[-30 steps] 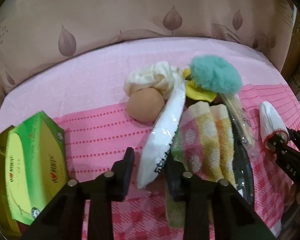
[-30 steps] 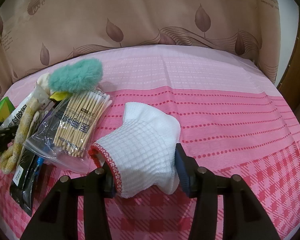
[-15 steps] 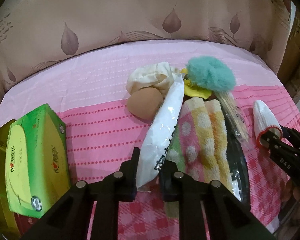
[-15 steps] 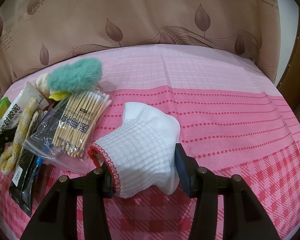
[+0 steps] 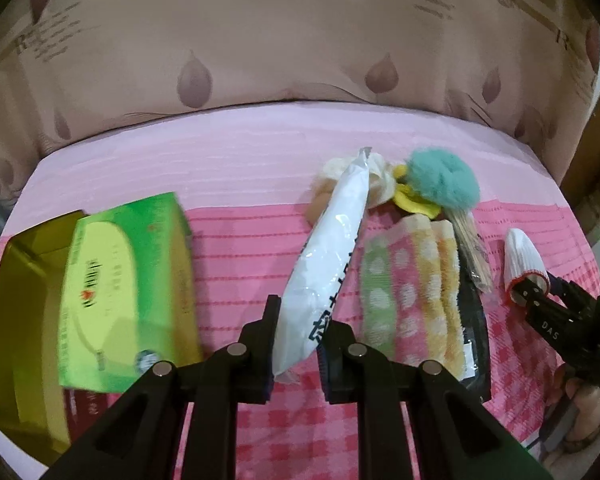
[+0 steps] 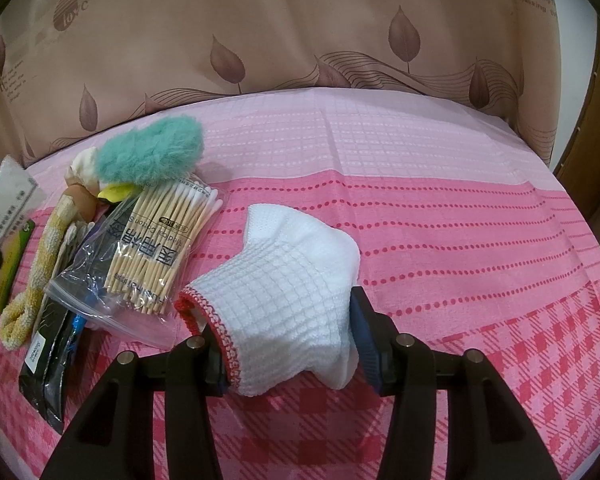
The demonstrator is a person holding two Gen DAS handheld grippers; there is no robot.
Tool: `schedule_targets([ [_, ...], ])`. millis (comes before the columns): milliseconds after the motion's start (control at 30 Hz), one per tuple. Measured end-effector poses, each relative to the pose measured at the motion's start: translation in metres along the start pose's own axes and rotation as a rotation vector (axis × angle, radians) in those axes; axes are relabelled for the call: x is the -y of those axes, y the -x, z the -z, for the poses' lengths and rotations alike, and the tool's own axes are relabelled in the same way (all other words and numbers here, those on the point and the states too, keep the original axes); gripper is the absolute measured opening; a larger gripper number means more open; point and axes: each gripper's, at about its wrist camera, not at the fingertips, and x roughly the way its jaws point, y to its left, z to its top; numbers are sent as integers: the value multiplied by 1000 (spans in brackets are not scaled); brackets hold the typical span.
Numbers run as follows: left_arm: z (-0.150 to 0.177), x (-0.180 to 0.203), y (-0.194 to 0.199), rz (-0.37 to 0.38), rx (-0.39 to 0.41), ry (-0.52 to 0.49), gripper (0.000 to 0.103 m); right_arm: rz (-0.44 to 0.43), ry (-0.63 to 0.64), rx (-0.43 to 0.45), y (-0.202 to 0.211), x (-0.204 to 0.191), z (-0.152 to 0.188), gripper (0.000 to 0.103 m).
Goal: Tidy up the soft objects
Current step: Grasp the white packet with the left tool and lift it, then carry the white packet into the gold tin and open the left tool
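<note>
Left gripper (image 5: 298,334) squeezing long white plastic tissue pack (image 5: 332,256); right gripper (image 6: 288,338) squeezing white knitted sock (image 6: 288,280). Green cardboard box (image 5: 128,292) plain only in left view.

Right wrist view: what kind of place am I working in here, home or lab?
Probably a home: a table under a pink checked tablecloth, a leaf-print curtain behind it, and household bits like a cotton swab bag.

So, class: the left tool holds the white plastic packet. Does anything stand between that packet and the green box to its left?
Nothing visible does. Between the white packet in the left tool and the green box lies only bare pink cloth. The pile with the striped towel sits on the packet's other side.
</note>
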Motion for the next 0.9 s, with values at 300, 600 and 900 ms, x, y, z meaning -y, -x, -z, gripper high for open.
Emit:
schedule_targets([
  [300, 5, -52, 30, -54, 26, 71, 16, -1, -2, 0, -1, 0, 1, 48],
  [600, 16, -113, 54, -143, 54, 152, 16, 0, -1, 1, -2, 0, 2, 48],
  [900, 28, -172, 63, -250, 54, 216, 16, 6, 3, 0, -5, -1, 2, 48],
])
